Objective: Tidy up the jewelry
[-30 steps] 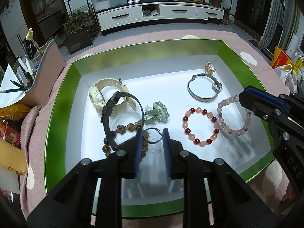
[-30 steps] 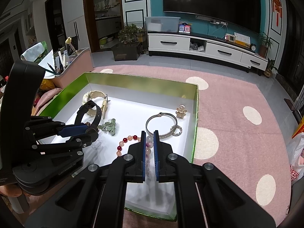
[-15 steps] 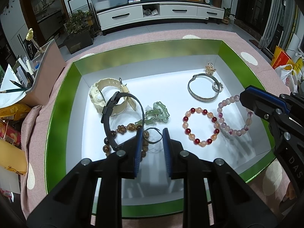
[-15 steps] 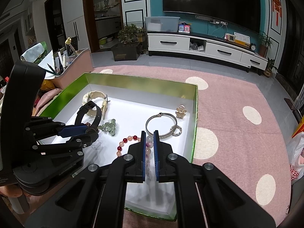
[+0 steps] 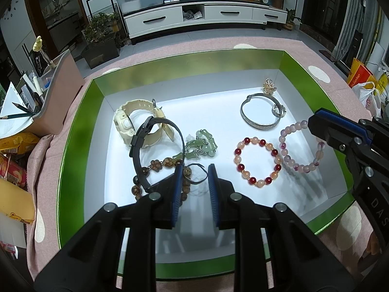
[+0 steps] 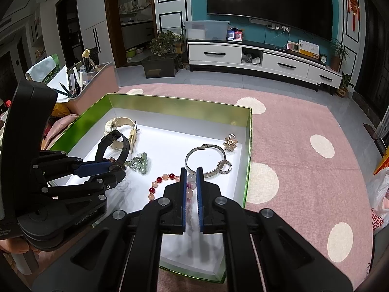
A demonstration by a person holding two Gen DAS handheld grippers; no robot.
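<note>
A green-walled box (image 5: 73, 146) with a white floor holds the jewelry. On its left lie a cream watch (image 5: 126, 124), a black watch (image 5: 155, 124), a jade-green charm (image 5: 201, 143) and a brown bead bracelet (image 5: 155, 165). On its right lie a red-and-peach bead bracelet (image 5: 239, 168), a pale pink bead bracelet (image 5: 289, 163), a silver bangle (image 5: 257, 125) and a gold brooch (image 5: 268, 88). My left gripper (image 5: 194, 170) hovers beside the black watch, slightly open and holding nothing. My right gripper (image 6: 189, 172) is shut above the pink bracelet, whose beads show through the slit.
A pink desk organizer (image 5: 60, 92) with pens stands left of the box, with snack packets (image 5: 14, 141) beside it. The box rests on a pink cloth with pale dots (image 6: 291, 146). A plastic bag (image 6: 379, 202) sits at the far right.
</note>
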